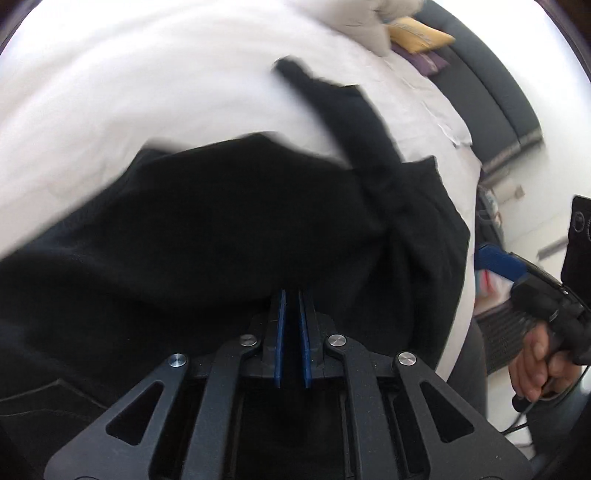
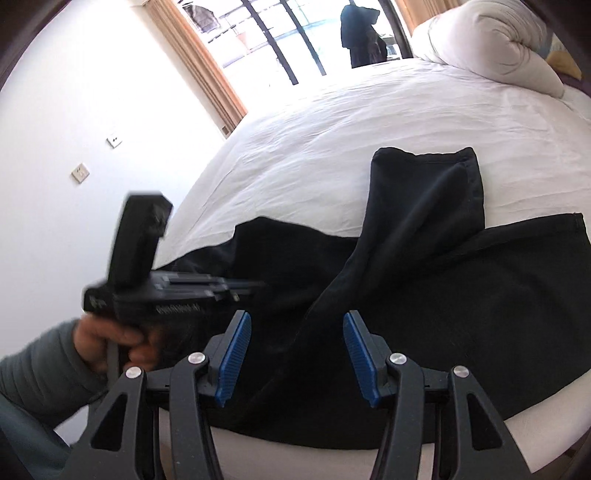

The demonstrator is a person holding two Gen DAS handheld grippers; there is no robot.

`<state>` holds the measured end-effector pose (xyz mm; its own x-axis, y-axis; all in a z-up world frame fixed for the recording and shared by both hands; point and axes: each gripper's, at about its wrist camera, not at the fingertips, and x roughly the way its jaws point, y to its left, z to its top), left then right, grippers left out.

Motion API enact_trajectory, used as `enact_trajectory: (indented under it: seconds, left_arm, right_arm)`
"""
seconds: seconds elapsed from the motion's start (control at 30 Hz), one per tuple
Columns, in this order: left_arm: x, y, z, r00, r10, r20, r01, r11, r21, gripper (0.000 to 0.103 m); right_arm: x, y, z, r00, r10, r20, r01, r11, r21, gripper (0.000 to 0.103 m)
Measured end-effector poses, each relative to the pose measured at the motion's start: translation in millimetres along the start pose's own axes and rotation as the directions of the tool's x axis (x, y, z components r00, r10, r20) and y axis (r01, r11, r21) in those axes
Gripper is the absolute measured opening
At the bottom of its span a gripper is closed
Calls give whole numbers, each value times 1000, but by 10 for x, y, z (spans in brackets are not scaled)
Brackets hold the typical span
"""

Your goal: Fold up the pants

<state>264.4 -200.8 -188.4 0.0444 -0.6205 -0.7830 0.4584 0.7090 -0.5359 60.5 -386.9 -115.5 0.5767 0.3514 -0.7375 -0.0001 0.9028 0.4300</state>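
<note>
Black pants [image 1: 229, 221] lie crumpled on a white bed [image 1: 147, 92], with one leg [image 1: 351, 122] thrown up across the sheet. My left gripper [image 1: 291, 295] is shut, its blue pads nearly together and their tips buried in the cloth near the bed's edge. From the right wrist it shows as a blurred black tool [image 2: 166, 291] in a hand, nosing into the pants [image 2: 461, 295]. My right gripper [image 2: 295, 315] hangs open above the pants with nothing between its pads. In the left wrist view it [image 1: 517, 273] is off the bed's right side.
A rolled white duvet [image 2: 491, 40] and a yellow cushion [image 1: 417, 35] lie at the head of the bed. A dark headboard [image 1: 491, 96] runs behind it. A window with tan curtains [image 2: 199, 62] and a white wall [image 2: 55, 110] stand beyond the far side.
</note>
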Motion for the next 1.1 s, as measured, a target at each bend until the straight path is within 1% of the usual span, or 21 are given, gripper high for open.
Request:
enact_trajectory:
  seconds: [0.03,0.07,0.1,0.13,0.2,0.23,0.3,0.33,0.37,0.47,0.57,0.63,0.7,0.83,0.9,0.93,0.97,1.0,1.03,1.07,1.1]
  left_arm:
    - [1,125,10,998,-59,13,60,996,-64,5]
    - [-20,185,35,998,-66,25,68,993,-98,4]
    - [-43,198,63,998,-54,35,57,993,-99,4]
    - [-59,178,109,999,-36,35,38,996,-79,4]
    - [-50,119,188,999,-1,42,3,999,-54,4]
    - [-31,123,230,999,3,48,0,998,-60,4]
    - [35,185,284,998,-16,57,21,995,-97,4]
    - [64,226,258,998,-27,64,34,993,-110,4]
    - [47,302,122,997,-32,73,39,994,-107,4]
    - [31,397,-66,995,-17,98,24,997,-70,4]
    - [44,404,-90,994,-17,105,24,998,-62,4]
    - [39,432,-125,993,-27,111,35,997,-64,4]
    - [36,474,-158,993,-32,114,39,997,-61,4]
    - [6,505,-199,992,-44,117,51,997,-64,4]
    - [12,515,-209,992,-46,117,54,996,-66,4]
    - [12,514,-210,992,-46,117,54,996,-66,4]
    - [13,513,-211,992,-46,116,54,996,-66,4]
    - [12,511,-211,992,-46,117,54,996,-66,4]
    - [9,504,-213,992,-45,116,53,996,-66,4]
    - [7,502,-211,992,-46,116,54,996,-67,4]
    - [5,499,-215,992,-46,115,54,996,-67,4]
  right_arm:
    - [14,-44,86,1000,-4,-1,4,1000,29,56]
    - [27,-82,177,1000,-21,-1,21,999,45,58]
    - [41,-133,277,999,-51,0,51,997,51,59]
    - [52,-166,394,996,-85,6,84,995,50,60]
    - [116,-234,626,990,-138,9,138,989,48,67]
    - [187,-272,772,984,-178,-3,178,983,50,67]
    - [370,-311,1016,971,-235,-37,236,971,29,67]
    - [488,-308,1148,963,-266,-47,267,964,8,67]
    - [587,-303,1236,955,-290,-61,290,957,-12,67]
    - [950,-250,1488,936,-341,-87,333,938,-93,67]
    - [1327,-277,1676,902,-416,-117,400,906,-137,67]
    - [1506,-338,1724,885,-444,-138,426,893,-143,67]
    - [1706,-369,1771,868,-472,-157,446,878,-173,67]
    - [1966,-448,1808,819,-542,-187,504,836,-215,67]
    - [2065,-536,1834,800,-564,-206,526,824,-211,60]
    - [2107,-605,1840,803,-552,-225,518,833,-193,59]
    - [2137,-636,1852,811,-538,-230,508,843,-179,56]
    - [2152,-667,1872,821,-524,-229,497,852,-166,49]
    - [2160,-686,1897,825,-517,-226,492,856,-162,44]
    - [2163,-689,1923,827,-515,-226,489,857,-162,28]
    - [2150,-666,1938,827,-514,-228,488,858,-161,19]
